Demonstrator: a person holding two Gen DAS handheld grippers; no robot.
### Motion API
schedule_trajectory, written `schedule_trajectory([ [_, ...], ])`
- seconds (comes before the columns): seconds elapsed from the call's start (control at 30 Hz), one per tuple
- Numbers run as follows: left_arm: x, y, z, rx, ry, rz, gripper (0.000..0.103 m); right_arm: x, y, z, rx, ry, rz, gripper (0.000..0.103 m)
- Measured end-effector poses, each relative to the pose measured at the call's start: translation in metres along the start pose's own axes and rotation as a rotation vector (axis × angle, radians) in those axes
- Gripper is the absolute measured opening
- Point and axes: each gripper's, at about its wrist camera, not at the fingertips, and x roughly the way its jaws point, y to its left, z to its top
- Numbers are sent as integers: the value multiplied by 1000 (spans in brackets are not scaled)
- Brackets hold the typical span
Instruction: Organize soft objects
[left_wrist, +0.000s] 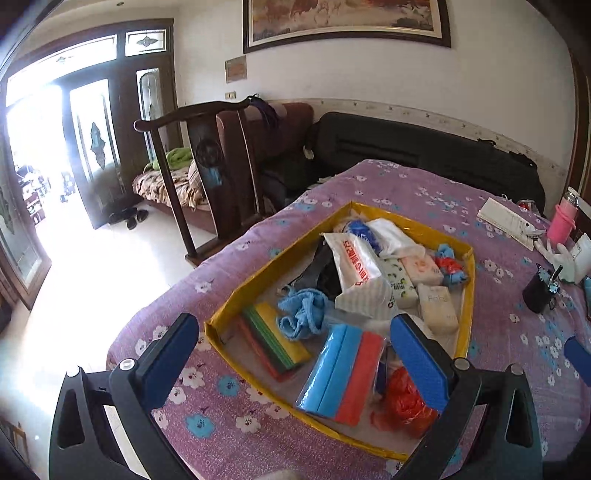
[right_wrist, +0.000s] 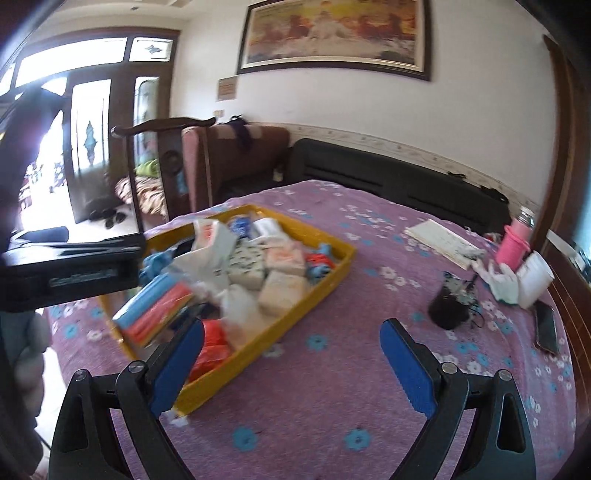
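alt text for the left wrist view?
Open left gripper hovers over a yellow tray of soft items on a purple floral cloth: blue-red sponge pack, tissue packs, blue cloth.

Blurred ahead-left of the right tool: yellow tray (right_wrist: 334, 269) contents. Cut off at frame edge: phone (left_wrist: 587, 291). Half-hidden under the left tool's right finger: red bag (left_wrist: 404, 400).

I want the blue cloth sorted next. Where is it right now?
In the left wrist view, the blue knitted cloth lies inside the yellow tray, left of centre, between the striped sponge stack and the white tissue pack.
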Motion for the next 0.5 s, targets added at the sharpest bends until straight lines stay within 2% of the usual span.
schedule_trajectory([
  [0.5, 19, 27, -4, -65, 64, -67, 103, 16, 21, 3, -5, 70, 10, 98],
])
